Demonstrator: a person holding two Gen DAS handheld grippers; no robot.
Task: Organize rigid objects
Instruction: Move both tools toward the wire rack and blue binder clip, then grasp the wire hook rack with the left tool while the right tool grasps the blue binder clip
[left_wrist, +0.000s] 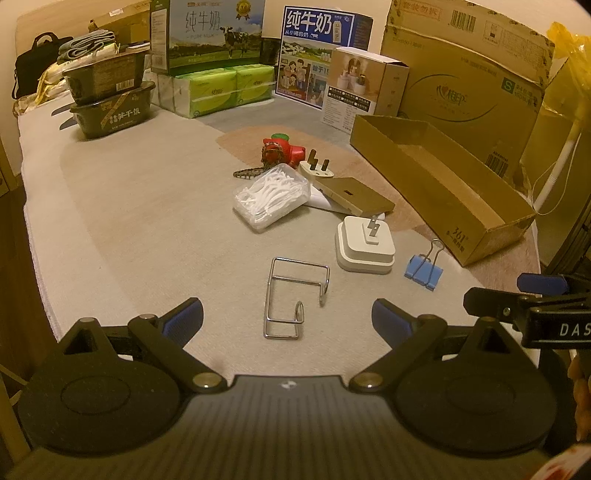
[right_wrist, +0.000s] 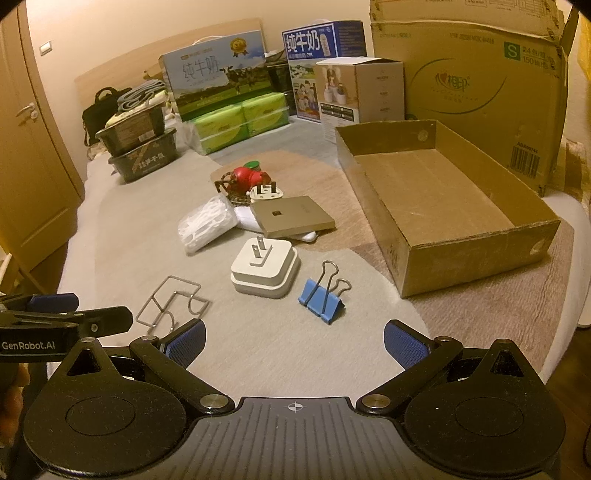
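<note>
Dim, warm yellow indoor light, perhaps from overhead; soft shadows, strong fisheye bending and dark corners.

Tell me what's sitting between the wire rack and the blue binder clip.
The white plug adapter, prongs up, lies between the wire rack and blue binder clip, set slightly farther back; clearest in the right wrist view.

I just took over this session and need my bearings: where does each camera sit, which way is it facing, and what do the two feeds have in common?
Left wrist: sits on the left tool, open, facing forward over the wire rack toward the cardboard box; the right tool enters at the right edge.
Right wrist: sits on the right tool, open, facing the blue binder clip and white adapter; the left tool enters at the left edge.
Shared: the same rack, adapter, clip, floss pick case and empty box.
</note>
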